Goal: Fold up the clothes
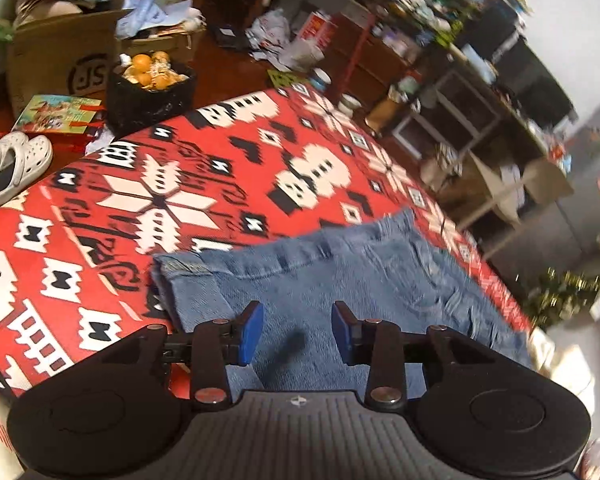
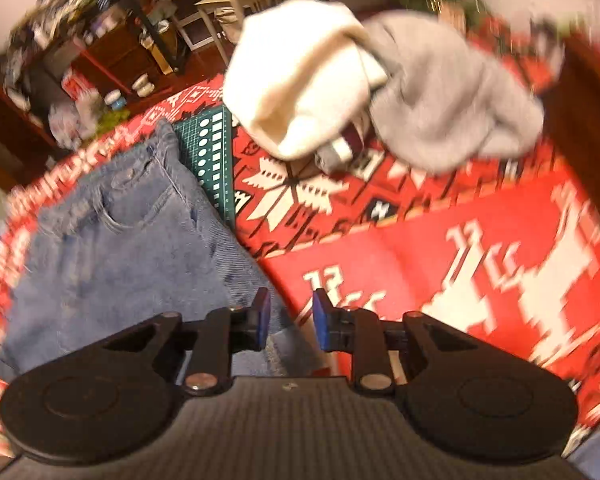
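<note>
1. Nearest the lens in the left wrist view, the left hand-held gripper [image 1: 298,332] hovers over the folded jeans [image 1: 340,280] with its blue pads spread and nothing between them.
2. In the right wrist view, the right hand-held gripper [image 2: 288,316] is likewise parted and empty, poised over the jeans' [image 2: 120,248] long edge where denim meets the red patterned cloth [image 2: 480,240].
3. Those jeans lie flat on the red patterned cloth [image 1: 160,200], apparently doubled over already, with the waistband and pocket end away from the right camera and a green cutting mat [image 2: 214,156] peeking out beside them.
4. Judging by this, the denim fold looks largely done and the work sits between garments; the next item is probably in the loose pile, a cream garment [image 2: 300,80] and a grey garment [image 2: 452,104] heaped together well apart from the jeans.
5. Next move likely calls for either a last tidy of the jeans or a reach toward that pile, pinching one layer only so the two pieces do not drag together.
6. Open red cloth lies between jeans and pile, giving room to spread a garment.
7. Past the far edge sit a black basket of oranges [image 1: 152,88], grey clogs [image 1: 12,164] and a cardboard box [image 1: 60,56], so sweeping moves should stay inside the cloth.
</note>
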Demonstrator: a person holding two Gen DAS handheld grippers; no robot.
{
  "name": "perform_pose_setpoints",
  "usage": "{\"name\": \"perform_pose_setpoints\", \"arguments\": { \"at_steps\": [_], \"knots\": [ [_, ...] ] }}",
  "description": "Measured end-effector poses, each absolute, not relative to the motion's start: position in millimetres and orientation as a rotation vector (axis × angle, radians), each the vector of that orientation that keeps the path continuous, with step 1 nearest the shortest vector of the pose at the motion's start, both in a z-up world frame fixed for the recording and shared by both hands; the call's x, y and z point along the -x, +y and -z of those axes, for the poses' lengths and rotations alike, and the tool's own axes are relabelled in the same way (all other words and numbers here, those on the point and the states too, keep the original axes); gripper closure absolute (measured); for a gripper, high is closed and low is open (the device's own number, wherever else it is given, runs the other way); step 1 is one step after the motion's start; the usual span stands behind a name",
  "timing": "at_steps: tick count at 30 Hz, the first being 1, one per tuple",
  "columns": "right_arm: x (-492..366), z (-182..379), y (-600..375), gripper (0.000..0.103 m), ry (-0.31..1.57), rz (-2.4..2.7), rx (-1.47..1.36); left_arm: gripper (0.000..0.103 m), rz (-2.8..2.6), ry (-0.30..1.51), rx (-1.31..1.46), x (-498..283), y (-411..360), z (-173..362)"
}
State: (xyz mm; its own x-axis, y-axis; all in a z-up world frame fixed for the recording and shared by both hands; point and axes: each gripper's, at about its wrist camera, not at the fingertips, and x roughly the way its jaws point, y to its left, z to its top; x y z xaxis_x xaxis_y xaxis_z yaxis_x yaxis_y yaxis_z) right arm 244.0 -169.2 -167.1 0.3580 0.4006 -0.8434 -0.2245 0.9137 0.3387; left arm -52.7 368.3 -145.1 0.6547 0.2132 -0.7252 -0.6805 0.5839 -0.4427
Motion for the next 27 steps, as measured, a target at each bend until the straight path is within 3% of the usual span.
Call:
{"name": "perform_pose_setpoints", "arguments": {
  "at_steps": [11, 14, 20, 25, 27],
  "knots": [
    [-241, 193, -144, 0.077, 1.255, -0.385, -0.034, 0.067, -0.538, 0.721, 0.707, 40, 357, 149],
    [-236, 192, -132, 0.098, 1.236, -0.397, 0.038, 0.067, -0.535, 0.729, 0.685, 37, 354, 149],
    [-235, 187, -144, 0.100, 1.238, -0.315, 0.000, 0.067, -0.551, 0.737, 0.701, 39, 358, 151],
    [-230, 174, -146, 0.090, 1.168, -0.290, -0.006, 0.066, -0.539, 0.731, 0.713, 37, 358, 151],
    [-225, 160, -147, 0.073, 1.082, -0.301, -0.015, 0.066, -0.526, 0.731, 0.701, 32, 356, 150]
  ]
}}
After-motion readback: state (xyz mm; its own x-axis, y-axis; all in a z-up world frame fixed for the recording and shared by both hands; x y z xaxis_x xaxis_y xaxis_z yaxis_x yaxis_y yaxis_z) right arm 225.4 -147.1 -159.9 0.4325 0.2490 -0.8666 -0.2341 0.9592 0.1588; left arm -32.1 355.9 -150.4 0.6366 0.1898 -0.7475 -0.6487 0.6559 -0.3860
